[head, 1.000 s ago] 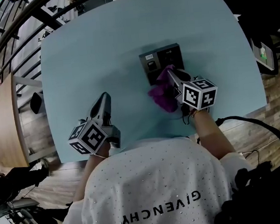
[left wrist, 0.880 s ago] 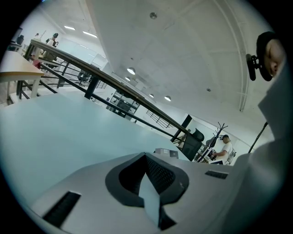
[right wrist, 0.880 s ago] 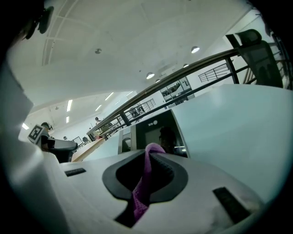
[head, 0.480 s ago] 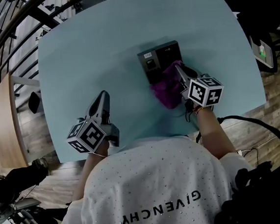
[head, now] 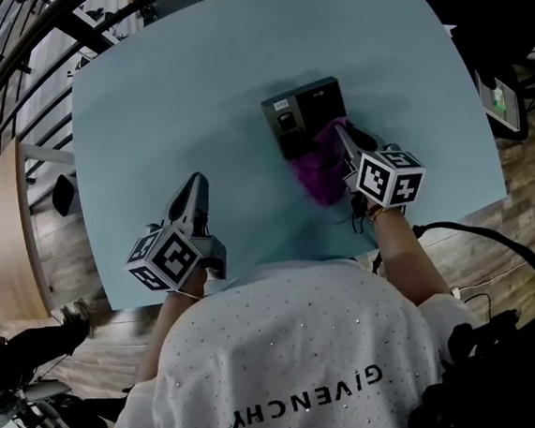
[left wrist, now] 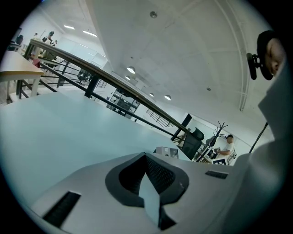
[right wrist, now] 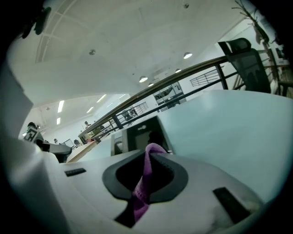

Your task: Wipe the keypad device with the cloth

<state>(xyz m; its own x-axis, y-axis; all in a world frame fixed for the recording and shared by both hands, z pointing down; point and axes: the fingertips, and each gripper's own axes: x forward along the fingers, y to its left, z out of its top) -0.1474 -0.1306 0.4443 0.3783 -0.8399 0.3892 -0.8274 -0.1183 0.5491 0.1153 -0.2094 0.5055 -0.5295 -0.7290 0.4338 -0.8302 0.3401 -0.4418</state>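
Pale blue tabletop (head: 163, 105): keypad device (head: 303, 114) lies right of centre, with purple cloth (head: 316, 173) over its near right corner, pinched in the right gripper (head: 339, 132). Left gripper (head: 198, 183), jaws together and empty, sits by the near edge. Surroundings: wood floor (head: 527, 174), black railing (right wrist: 183, 74), ceiling lights (left wrist: 131, 70).

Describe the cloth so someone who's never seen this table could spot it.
On the pale blue table, find the dark keypad device near the middle. The cloth is bunched at its near right corner, pinched in the right gripper. It is the only purple, soft thing there.
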